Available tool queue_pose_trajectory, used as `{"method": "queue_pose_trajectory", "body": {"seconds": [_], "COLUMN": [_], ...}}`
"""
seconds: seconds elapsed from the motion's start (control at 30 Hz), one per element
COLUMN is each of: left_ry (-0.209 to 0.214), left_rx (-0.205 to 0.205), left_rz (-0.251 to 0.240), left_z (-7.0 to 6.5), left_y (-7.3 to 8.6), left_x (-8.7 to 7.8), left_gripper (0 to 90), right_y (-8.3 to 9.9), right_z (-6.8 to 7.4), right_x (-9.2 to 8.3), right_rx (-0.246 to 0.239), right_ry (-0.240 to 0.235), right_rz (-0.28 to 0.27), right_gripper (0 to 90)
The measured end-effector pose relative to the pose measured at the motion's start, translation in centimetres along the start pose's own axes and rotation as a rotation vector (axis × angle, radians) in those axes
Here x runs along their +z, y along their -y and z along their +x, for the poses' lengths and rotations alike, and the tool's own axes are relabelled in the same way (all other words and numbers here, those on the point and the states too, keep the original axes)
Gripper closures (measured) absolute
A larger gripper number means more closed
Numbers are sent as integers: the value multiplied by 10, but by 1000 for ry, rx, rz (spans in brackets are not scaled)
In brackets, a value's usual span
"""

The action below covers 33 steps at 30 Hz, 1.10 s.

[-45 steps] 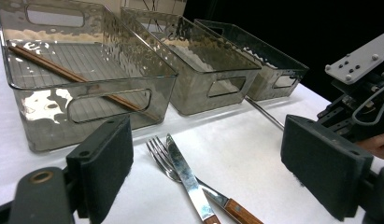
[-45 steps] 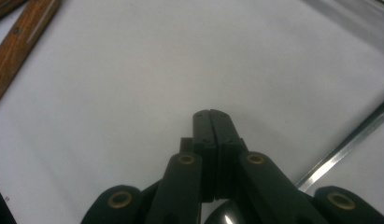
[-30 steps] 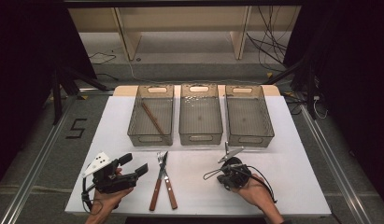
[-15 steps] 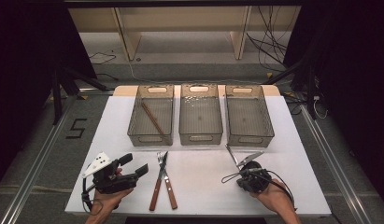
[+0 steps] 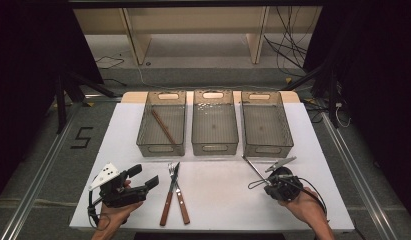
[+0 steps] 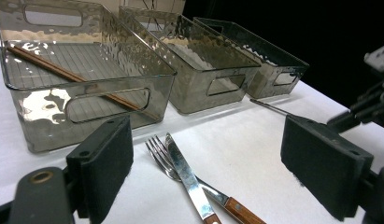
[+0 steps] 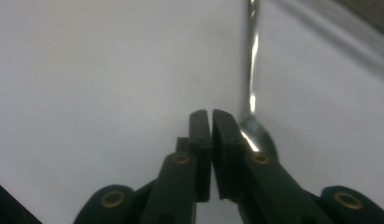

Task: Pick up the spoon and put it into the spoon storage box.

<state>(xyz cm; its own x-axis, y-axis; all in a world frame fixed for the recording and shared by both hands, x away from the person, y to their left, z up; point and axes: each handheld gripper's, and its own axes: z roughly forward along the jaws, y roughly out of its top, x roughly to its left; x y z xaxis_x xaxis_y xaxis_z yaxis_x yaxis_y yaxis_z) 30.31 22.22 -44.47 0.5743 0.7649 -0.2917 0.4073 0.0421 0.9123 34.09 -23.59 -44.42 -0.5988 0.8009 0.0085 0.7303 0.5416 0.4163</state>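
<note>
A metal spoon [image 5: 254, 169] lies on the white table [image 5: 218, 200] in front of the right bin. Its bowl [image 7: 256, 135] sits just beside my right gripper [image 7: 211, 114], and its handle runs away from the jaws. The right gripper [image 5: 269, 184] has just been opening by a sliver; its jaws stand almost together with nothing between them. My left gripper [image 5: 144, 176] rests at the front left, open and empty [image 6: 213, 163]. A fork [image 6: 159, 149] and a knife [image 6: 182, 170], both with wooden handles, lie crossed just right of it.
Three clear bins stand side by side at the back: the left bin [image 5: 143, 146] holds wooden chopsticks [image 5: 163, 126], the middle bin [image 5: 214, 148] and the right bin [image 5: 268, 150] show nothing inside. The other gripper [image 6: 374, 100] shows at the left gripper view's right edge.
My right gripper has moved to the right along the front of the table, and the spoon has come along with it. The left gripper has kept still.
</note>
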Motion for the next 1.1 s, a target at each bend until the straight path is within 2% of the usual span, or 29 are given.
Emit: {"method": "queue_pose_trajectory", "body": {"seconds": [0.1,0.17,0.23,0.37,0.57,0.73,1.1], "left_ry": [2,2,1,-1,-1,-1,-2], "left_rx": [6,7,3,-2,2,2,1], "left_rz": [6,6,4,0,0,-2,-2], "left_z": [-1,-1,-1,0,0,0,0], "left_y": [0,0,0,0,0,0,0], "left_x": [0,1,1,1,1,0,0], "left_gripper": [165,165,165,165,164,164,164], "right_y": [-11,-19,-27,-40,-53,-57,-57], "right_z": [-6,-12,-18,-23,-24,-26,-29], "right_x": [-9,-10,-7,3,20,28,34], "right_rx": [0,7,21,30,29,34,35], "right_ry": [2,-15,-9,-29,-19,-17,-12], "right_rz": [-11,5,21,66,143,188,235], "right_gripper": [687,590,501,400,391,483,685]}}
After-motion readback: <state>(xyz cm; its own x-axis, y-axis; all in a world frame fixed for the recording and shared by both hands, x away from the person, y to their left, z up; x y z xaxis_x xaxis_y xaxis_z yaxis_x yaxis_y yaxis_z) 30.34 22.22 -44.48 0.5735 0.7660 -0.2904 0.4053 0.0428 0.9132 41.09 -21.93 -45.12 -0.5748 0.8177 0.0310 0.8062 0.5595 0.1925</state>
